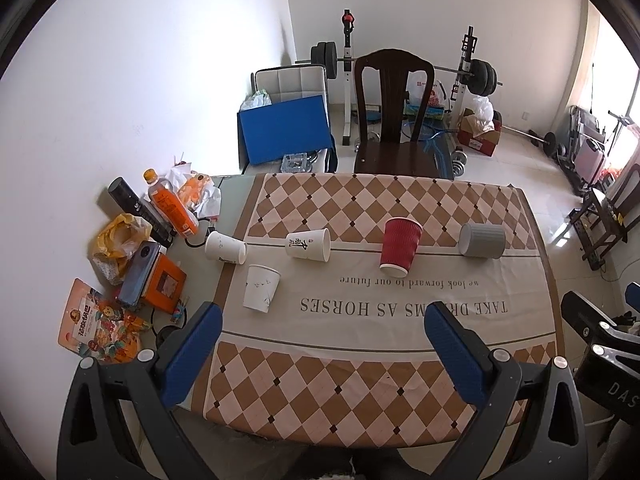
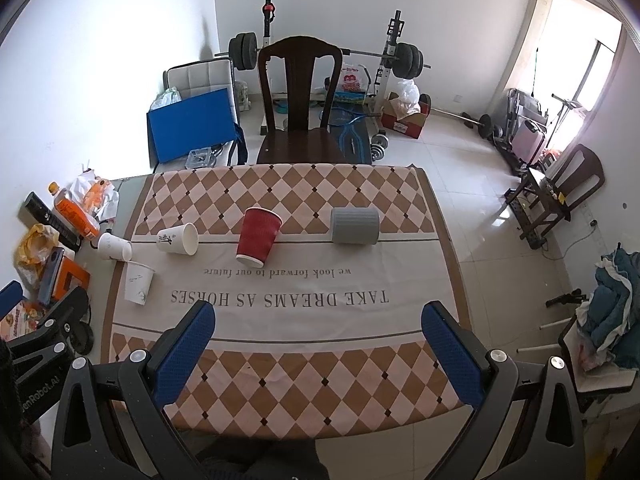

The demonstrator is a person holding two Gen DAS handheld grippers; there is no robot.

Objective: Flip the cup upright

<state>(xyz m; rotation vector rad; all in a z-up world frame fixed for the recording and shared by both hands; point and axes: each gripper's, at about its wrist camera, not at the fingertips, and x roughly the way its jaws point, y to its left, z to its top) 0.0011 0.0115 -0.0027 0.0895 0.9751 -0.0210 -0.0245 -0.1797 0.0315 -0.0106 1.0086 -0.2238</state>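
Observation:
Several cups lie on their sides on the checked tablecloth (image 1: 360, 384) (image 2: 320, 376). A red ribbed cup (image 1: 400, 249) (image 2: 258, 237) lies in the middle. A grey ribbed cup (image 1: 482, 240) (image 2: 355, 225) lies to its right. A white cup with black characters (image 1: 309, 244) (image 2: 178, 239) lies to its left. Two plain white cups (image 1: 225, 247) (image 1: 261, 288) lie further left. My left gripper (image 1: 324, 328) and my right gripper (image 2: 318, 326) are both open and empty, above the table's near edge, well short of the cups.
Clutter sits along the table's left edge: an orange drink bottle (image 1: 172, 204), a phone on an orange box (image 1: 154, 278), snack packets (image 1: 100, 324). A dark wooden chair (image 1: 394, 120) stands behind the table. Weights and boxes stand further back.

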